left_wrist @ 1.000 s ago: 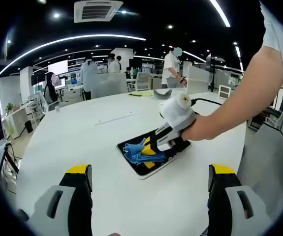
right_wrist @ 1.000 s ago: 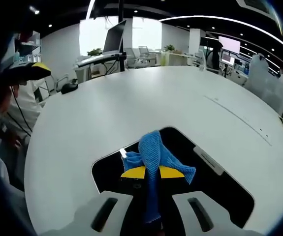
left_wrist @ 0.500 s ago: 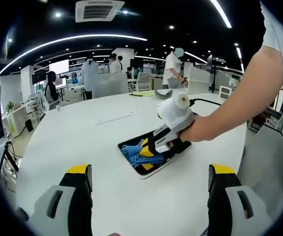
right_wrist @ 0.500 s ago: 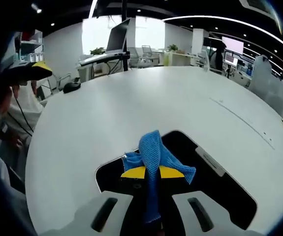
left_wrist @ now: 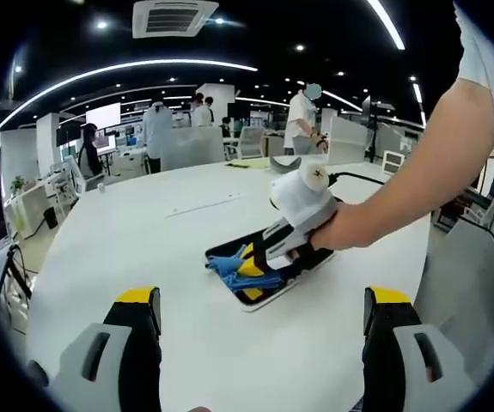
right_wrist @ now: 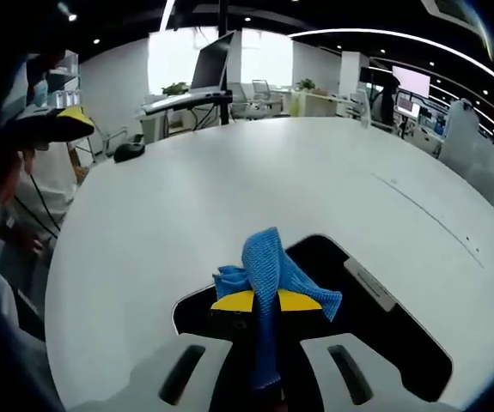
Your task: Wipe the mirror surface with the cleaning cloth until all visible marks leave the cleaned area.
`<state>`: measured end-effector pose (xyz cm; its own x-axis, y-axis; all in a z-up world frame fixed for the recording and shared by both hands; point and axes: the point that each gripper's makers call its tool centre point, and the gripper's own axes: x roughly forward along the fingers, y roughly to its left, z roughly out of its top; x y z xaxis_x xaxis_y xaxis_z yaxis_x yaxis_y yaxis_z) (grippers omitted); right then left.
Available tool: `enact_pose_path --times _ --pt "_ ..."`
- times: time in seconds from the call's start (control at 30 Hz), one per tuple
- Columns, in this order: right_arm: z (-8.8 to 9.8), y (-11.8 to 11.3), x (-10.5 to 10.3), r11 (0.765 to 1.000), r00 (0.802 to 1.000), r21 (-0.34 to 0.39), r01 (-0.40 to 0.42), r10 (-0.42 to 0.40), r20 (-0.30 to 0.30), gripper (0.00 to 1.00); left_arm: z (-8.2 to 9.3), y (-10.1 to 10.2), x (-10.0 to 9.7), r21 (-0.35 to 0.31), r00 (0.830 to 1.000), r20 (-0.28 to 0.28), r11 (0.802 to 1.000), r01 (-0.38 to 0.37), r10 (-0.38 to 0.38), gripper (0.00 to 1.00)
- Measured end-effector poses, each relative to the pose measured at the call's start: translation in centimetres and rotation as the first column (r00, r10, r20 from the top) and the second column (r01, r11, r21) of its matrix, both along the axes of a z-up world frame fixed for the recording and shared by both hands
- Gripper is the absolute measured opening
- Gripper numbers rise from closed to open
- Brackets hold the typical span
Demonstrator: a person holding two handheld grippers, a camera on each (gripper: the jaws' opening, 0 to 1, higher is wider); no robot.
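The wiping looks to be under way rather than finished. The flat, dark rectangular mirror with a pale rim [left_wrist: 268, 273] lies on the broad white round bench [left_wrist: 143, 249], toward the edge nearest the person, and the right tongs [left_wrist: 259, 262], held in the person's hand [left_wrist: 341, 230], press a crumpled blue woven cleaning cloth [left_wrist: 234, 270] onto it at the end farthest from that hand. In the right gripper view the cloth [right_wrist: 268, 270] is pinched between the yellow-tipped jaws, which are closed tight on it, its bunched part spilling forward over the mirror's [right_wrist: 384, 335] near corner and partly past its rim onto the bench [right_wrist: 229, 189].

The left tongs [left_wrist: 262, 330] hang above the bench on the near side, jaws spread wide with nothing between them, well apart from the mirror.

As to marks, the glass shows as a plain dark sheet in both views, and any smears are too faint to make out, so I cannot tell how much is clean. Judging by the cloth's place at one end, the stretch beside and under the hand probably remains to be covered.
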<state>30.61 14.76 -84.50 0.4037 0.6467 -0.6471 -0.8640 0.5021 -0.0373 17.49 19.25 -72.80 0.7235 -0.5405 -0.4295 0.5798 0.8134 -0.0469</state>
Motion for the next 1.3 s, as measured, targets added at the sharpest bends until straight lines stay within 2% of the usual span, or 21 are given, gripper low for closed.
enact_pose_path --times 0.67,1.3 --pt "0.1 1.5 -0.5 0.999 0.999 0.007 -0.034 0.034 -0.004 0.03 -0.1 0.3 0.0 -0.012 1.000 0.001 1.000 -0.008 0.008 0.99" --pt "0.1 2.1 -0.9 0.999 0.999 0.021 -0.039 0.039 -0.007 0.03 0.0 0.4 0.1 -0.035 1.000 -0.002 0.999 -0.019 0.019 0.99"
